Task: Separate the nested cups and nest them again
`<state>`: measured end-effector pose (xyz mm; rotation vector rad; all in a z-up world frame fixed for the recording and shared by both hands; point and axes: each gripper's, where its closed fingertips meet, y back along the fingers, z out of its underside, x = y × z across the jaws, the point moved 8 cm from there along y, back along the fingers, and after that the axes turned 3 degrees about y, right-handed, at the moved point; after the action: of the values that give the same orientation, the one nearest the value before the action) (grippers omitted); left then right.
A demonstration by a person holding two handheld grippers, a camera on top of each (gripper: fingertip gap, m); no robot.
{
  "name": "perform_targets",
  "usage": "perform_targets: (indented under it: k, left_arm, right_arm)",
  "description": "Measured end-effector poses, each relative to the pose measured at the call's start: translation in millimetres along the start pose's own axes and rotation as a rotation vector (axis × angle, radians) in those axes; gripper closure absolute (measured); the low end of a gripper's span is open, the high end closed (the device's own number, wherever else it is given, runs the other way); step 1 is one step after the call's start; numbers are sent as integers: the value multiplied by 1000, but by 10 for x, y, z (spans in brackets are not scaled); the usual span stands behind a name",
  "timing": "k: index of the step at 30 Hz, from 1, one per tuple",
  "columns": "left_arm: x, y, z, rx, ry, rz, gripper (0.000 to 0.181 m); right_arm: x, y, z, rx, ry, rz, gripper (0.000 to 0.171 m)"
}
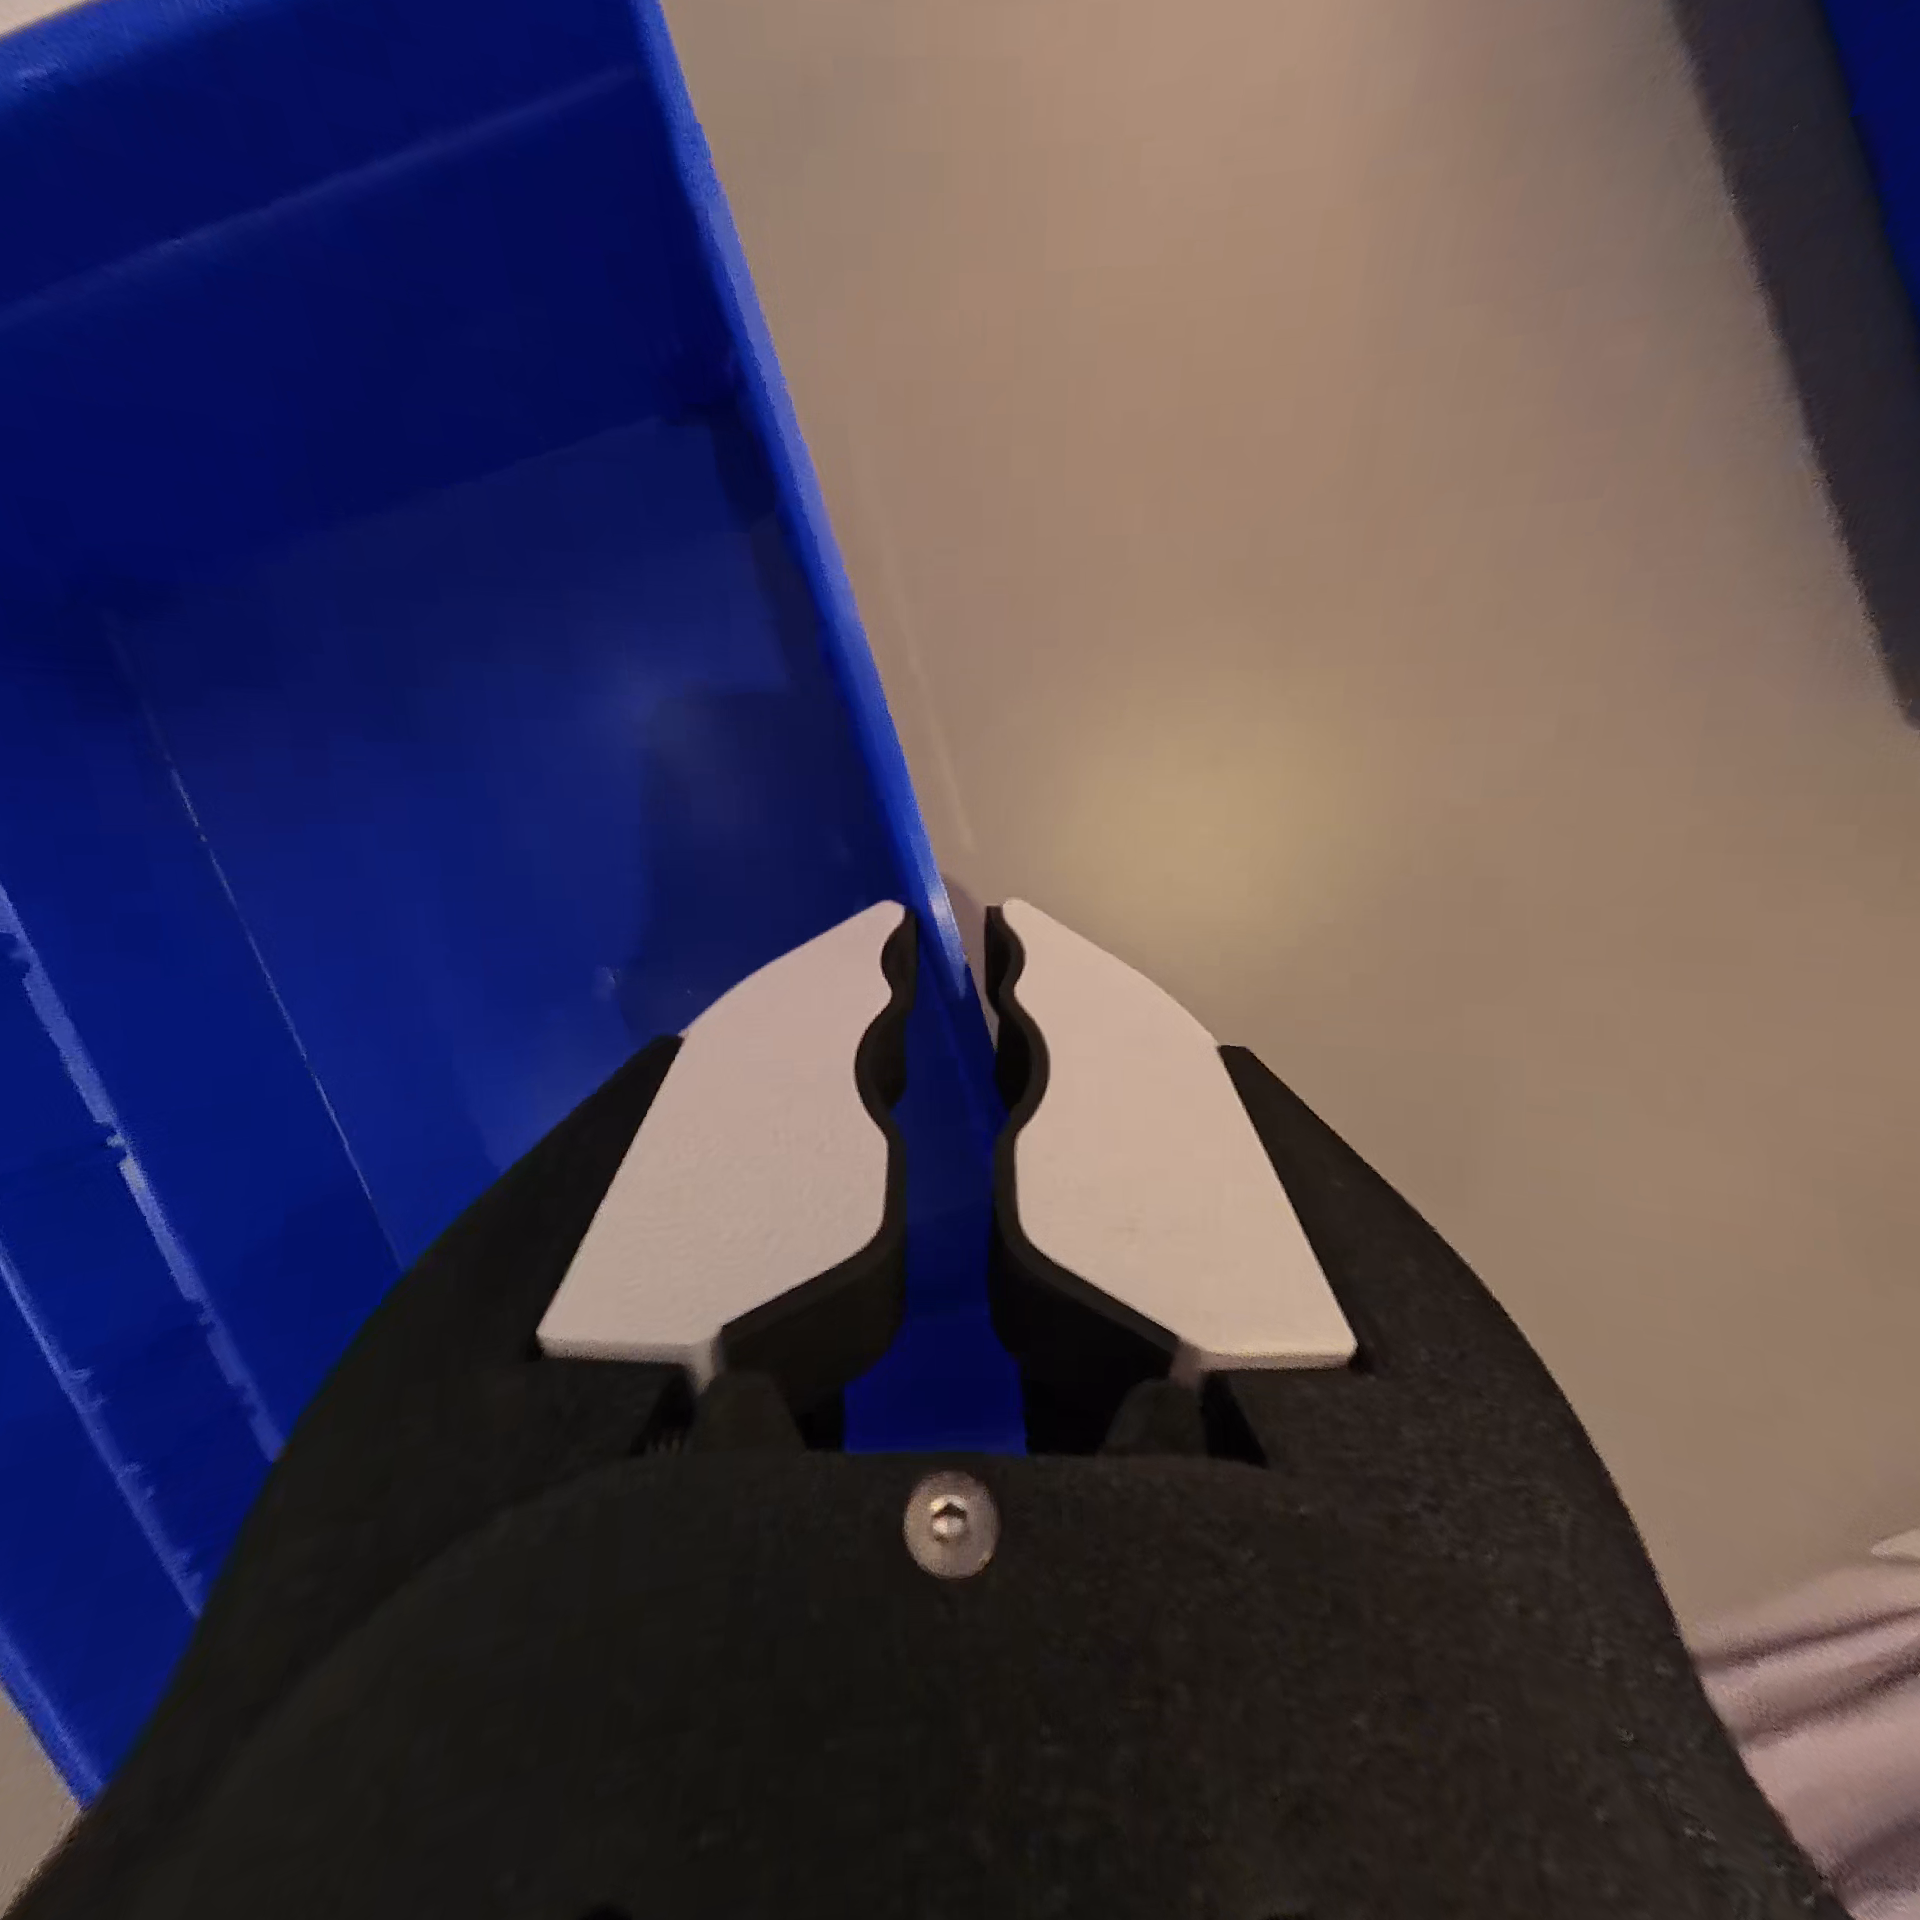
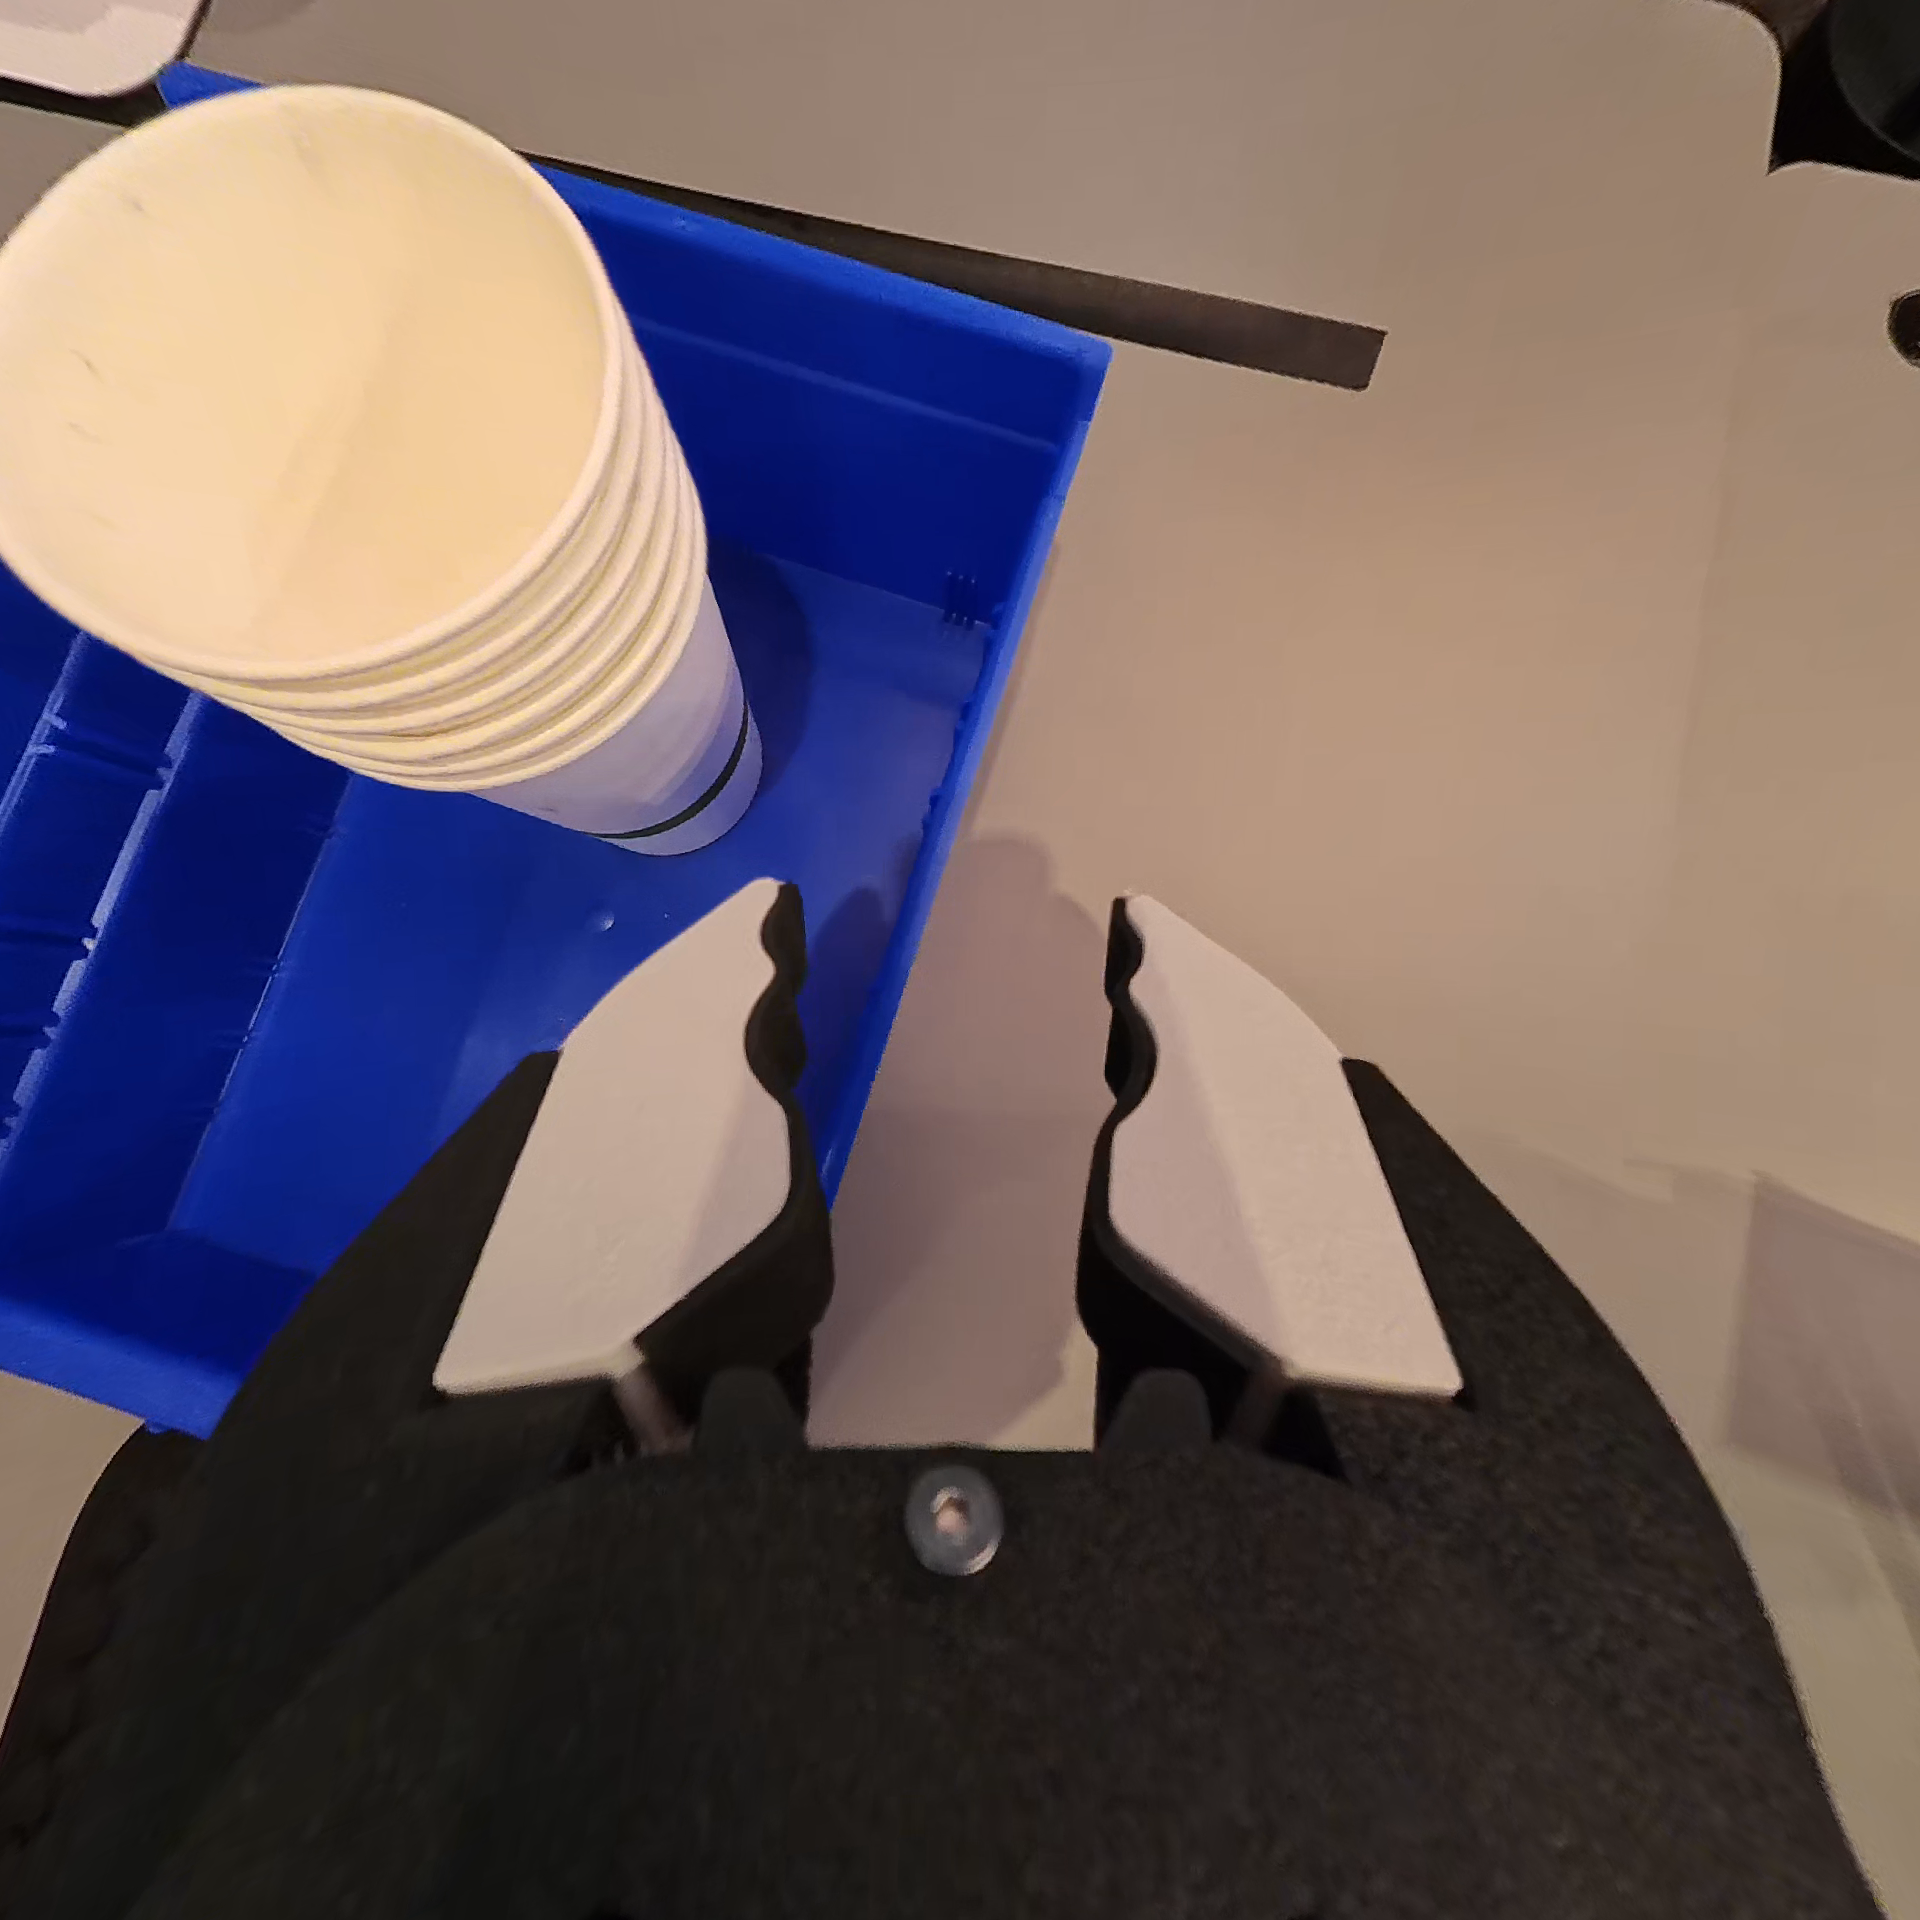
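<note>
Leftward, our left gripper [image 1: 951, 914] pinches the blue bin [image 1: 416, 727] wall, so we steady it while our right gripper [image 2: 956, 904], jaws spread and empty, approaches the cup stack [image 2: 416, 499] standing inside squarely.

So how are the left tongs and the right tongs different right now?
The left tongs are nearly shut, pinching the thin wall of the blue bin; the right tongs are open and hold nothing. The left tongs straddle the bin wall, while the right tongs hang over the bin's edge and the table, beside the stack of paper cups. Both have white fingers with wavy black pads.
</note>
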<state>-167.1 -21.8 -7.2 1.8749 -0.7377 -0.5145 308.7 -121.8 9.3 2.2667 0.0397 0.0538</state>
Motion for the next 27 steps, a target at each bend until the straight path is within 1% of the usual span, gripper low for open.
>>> perform_targets:
  k: [3, 6, 10, 13, 15, 17, 18, 20, 22, 24, 25, 27]
  left_arm:
    - [277, -57, -132, 15, -13, 26, 165]
    - [519, -111, -263, 18, -23, 51, 160]
    - [735, -185, -438, 27, 6, 87, 155]
    - [870, -242, -569, 50, 20, 129, 151]
    - [941, -283, -657, 78, 51, 194, 148]
    - [1008, -321, -730, 113, 76, 291, 146]
    - [1039, -336, -756, 129, 89, 351, 145]
    - [1072, -346, -782, 167, 109, 482, 138]
    - [1033, -297, -782, 223, 131, 574, 141]
    - [950, -141, -771, 305, 112, 618, 144]
    - [893, -21, -755, 358, 75, 610, 146]
    - [757, 287, -692, 477, -11, 556, 148]
  right_arm:
    - [16, -49, -3, 1, -39, -15, 117]
    - [-6, -120, 3, -36, -78, -58, 116]
    - [-30, -246, 29, -108, -121, -71, 119]
    - [-69, -364, 40, -165, -168, -108, 125]
    - [-119, -444, 56, -215, -162, -134, 131]
    - [-158, -512, 69, -263, -137, -124, 137]
    - [-171, -538, 66, -277, -122, -110, 140]
    - [-174, -576, 60, -304, -95, -55, 147]
    - [-177, -600, 64, -324, -81, -19, 152]
    - [-172, -623, 82, -349, -91, -5, 156]
    - [-165, -625, 88, -357, -98, 7, 161]
    - [-174, -620, 100, -362, -107, -4, 163]
